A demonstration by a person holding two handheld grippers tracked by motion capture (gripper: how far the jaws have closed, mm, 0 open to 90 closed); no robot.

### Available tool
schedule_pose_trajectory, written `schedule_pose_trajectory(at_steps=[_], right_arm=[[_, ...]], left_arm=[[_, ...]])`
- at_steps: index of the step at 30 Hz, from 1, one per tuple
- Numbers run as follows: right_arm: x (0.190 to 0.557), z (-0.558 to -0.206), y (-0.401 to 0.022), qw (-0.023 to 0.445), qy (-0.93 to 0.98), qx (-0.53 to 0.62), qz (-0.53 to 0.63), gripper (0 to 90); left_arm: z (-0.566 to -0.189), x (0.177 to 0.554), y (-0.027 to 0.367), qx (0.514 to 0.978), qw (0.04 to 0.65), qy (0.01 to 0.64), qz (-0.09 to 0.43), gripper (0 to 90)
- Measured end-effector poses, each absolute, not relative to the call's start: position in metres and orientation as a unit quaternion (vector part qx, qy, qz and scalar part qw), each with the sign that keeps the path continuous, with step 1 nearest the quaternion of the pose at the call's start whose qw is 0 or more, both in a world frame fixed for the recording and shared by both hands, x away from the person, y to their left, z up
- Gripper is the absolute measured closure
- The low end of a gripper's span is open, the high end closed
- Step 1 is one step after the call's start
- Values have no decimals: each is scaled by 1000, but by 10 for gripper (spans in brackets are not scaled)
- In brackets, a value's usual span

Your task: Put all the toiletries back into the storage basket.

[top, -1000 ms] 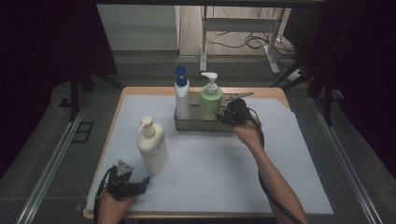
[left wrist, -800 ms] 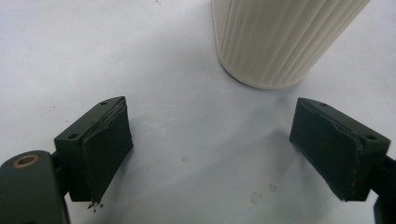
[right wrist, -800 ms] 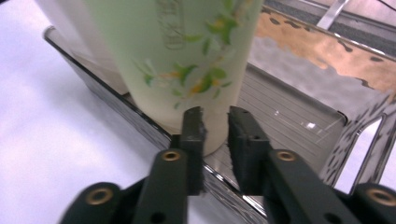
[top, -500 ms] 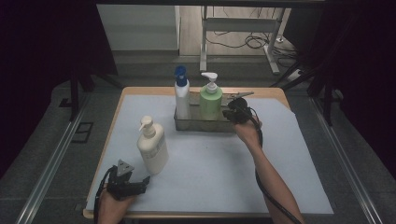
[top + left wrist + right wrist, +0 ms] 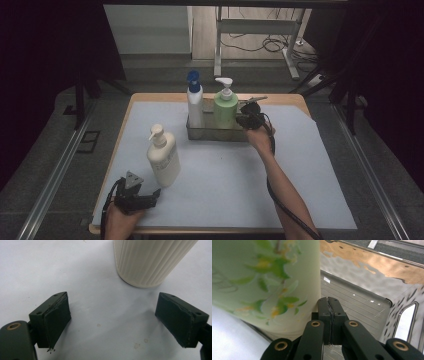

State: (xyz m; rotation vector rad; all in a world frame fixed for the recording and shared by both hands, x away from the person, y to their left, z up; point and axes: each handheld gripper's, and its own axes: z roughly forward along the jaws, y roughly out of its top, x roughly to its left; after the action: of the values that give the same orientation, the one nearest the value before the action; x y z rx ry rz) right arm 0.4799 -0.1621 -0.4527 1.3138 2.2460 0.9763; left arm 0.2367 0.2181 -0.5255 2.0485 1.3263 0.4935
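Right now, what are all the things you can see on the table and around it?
Metal tray: one, silver, far middle of the table.
Spray bottle: one, white with a blue top, left end of the tray.
Green pump bottle: one, pale green with a flower print, standing in the tray.
Cream pump bottle: one, cream, ribbed, standing on the mat, near left.
Mat: one, pale blue-white, covering the tabletop.
Table: one, light wood.
Left gripper: one, black, jaws open, near the cream pump bottle.
Right gripper: one, black, jaws shut and empty, inside the tray beside the green pump bottle.

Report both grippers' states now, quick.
Left gripper: open, holding nothing; the cream ribbed pump bottle stands ahead of it.
Right gripper: shut, empty, inside the metal tray beside the green pump bottle.
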Motion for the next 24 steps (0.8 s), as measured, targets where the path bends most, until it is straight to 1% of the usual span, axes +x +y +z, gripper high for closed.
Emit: schedule_pose_trajectory(at_steps=[24], right_arm=[[481,-456,-149,163,795,467,353,892]], left_arm=[[-525,237,218,780,319,504,187,122]])
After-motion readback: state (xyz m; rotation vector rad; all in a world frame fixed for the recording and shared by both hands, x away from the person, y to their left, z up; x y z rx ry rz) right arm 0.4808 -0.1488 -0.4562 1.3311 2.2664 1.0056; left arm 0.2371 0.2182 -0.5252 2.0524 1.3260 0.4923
